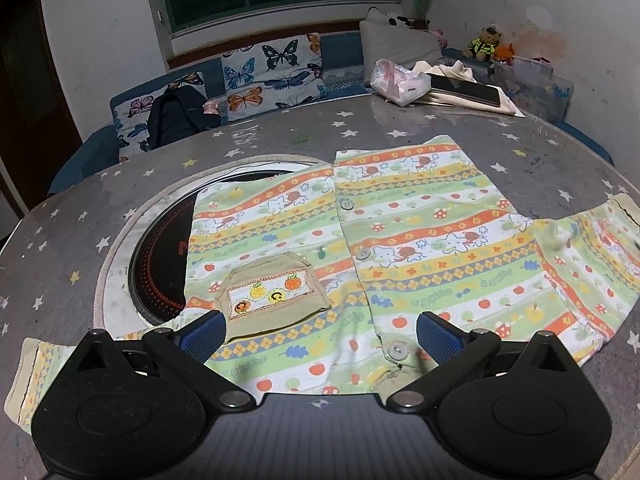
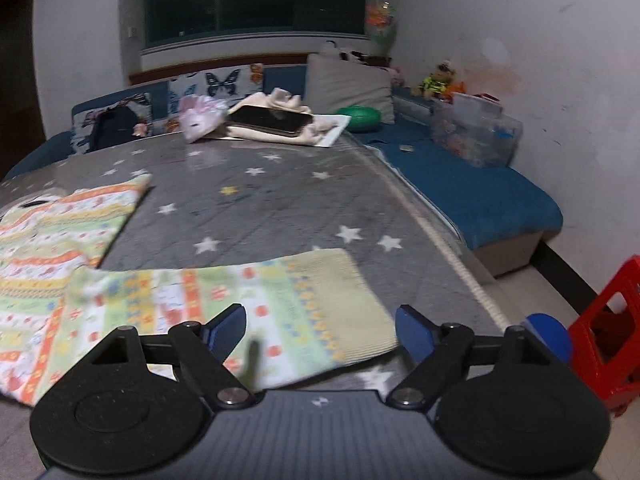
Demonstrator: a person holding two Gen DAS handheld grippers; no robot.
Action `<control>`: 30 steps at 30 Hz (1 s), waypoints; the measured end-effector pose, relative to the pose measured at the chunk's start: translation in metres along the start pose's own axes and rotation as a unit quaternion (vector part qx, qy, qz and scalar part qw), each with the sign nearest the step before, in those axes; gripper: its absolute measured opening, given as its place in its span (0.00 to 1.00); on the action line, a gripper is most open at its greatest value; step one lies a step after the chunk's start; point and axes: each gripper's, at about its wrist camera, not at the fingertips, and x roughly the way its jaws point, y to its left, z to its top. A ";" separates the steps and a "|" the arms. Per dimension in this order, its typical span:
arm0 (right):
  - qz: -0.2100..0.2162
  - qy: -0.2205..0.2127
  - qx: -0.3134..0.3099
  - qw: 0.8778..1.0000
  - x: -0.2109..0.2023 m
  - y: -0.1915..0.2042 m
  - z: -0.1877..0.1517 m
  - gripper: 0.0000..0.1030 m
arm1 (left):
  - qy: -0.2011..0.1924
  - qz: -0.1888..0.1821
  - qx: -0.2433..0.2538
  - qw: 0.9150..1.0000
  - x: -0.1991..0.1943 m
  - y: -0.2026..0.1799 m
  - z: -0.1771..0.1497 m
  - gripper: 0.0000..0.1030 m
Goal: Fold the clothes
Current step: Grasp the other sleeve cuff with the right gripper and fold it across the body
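Note:
A small striped button shirt (image 1: 400, 232) with fruit and animal prints lies flat, front up, on the grey star-patterned table (image 1: 280, 136). It has a tan chest pocket (image 1: 272, 292) and its sleeves are spread to both sides. My left gripper (image 1: 320, 334) is open above the shirt's near hem, blue pads apart, nothing pinched. In the right wrist view the right sleeve (image 2: 280, 304) stretches across the table. My right gripper (image 2: 320, 332) is open just above the cuff end, with the cloth lying flat under the gap.
A round built-in cooktop (image 1: 160, 256) lies partly under the shirt's left side. At the table's far edge lie a plastic bag (image 1: 396, 80), cream cloth and a dark phone (image 1: 468, 90). A blue sofa (image 2: 472, 188) runs behind and right; a red stool (image 2: 608, 336) stands off the table's right edge.

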 end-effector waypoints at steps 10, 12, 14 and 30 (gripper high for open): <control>0.000 0.020 0.027 0.999 0.010 -0.013 -0.010 0.63 | 0.007 -0.005 0.007 1.000 0.001 -0.008 -0.003 1.00; 0.002 0.019 0.033 0.999 0.010 -0.014 -0.009 0.53 | 0.008 -0.005 0.008 1.000 0.001 -0.008 -0.003 1.00; 0.004 0.019 0.038 0.999 0.011 -0.015 -0.007 0.43 | 0.008 -0.004 0.008 1.000 0.001 -0.008 -0.004 1.00; 0.167 -0.036 0.054 0.984 -0.032 0.025 0.042 0.08 | 0.007 0.002 -0.011 1.000 -0.003 0.008 -0.012 1.00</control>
